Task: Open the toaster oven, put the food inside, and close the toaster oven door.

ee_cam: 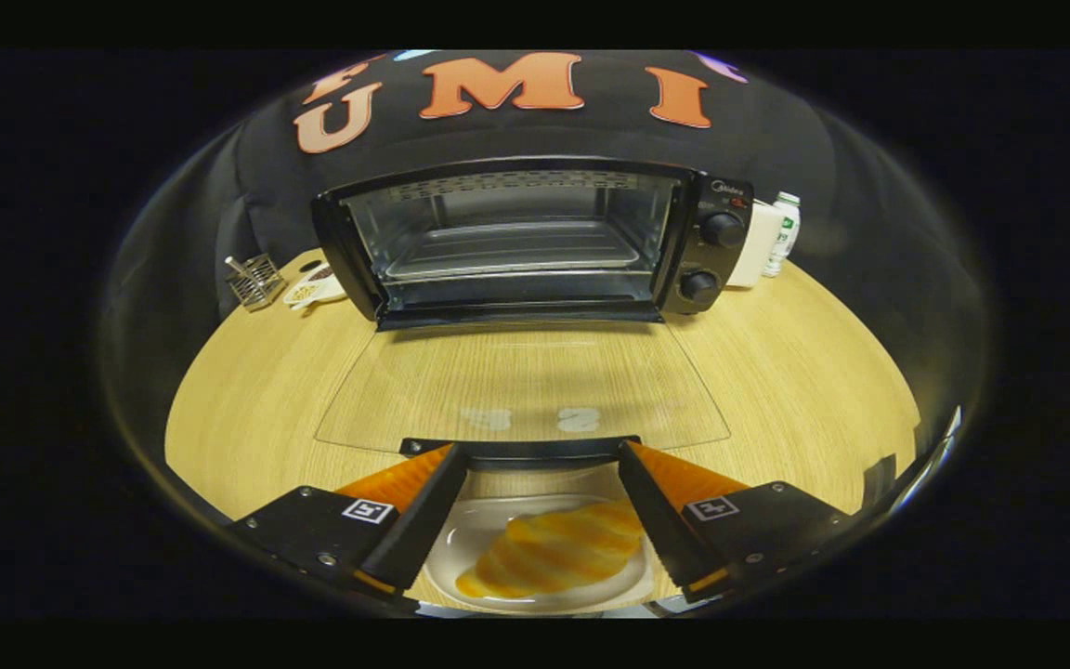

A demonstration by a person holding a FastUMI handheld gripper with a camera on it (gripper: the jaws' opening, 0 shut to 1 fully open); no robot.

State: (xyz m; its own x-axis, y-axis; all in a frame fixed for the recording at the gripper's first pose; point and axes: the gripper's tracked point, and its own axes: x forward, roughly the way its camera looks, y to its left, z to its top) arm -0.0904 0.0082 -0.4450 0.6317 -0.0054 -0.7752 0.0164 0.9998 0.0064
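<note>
Gripper view: spread gripper (535, 455) fingers partly hide the bread (554, 553) on its plate (461, 539) below.

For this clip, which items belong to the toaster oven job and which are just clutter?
Job: toaster oven, its glass door folded down open, the food on a white plate, open gripper over it.
Clutter: wire rack, small dish, white box, bottle.

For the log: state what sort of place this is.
Likely a staged kitchen tabletop in a booth: an open toaster oven on a wooden table, bread on a plate between the open gripper fingers.
</note>
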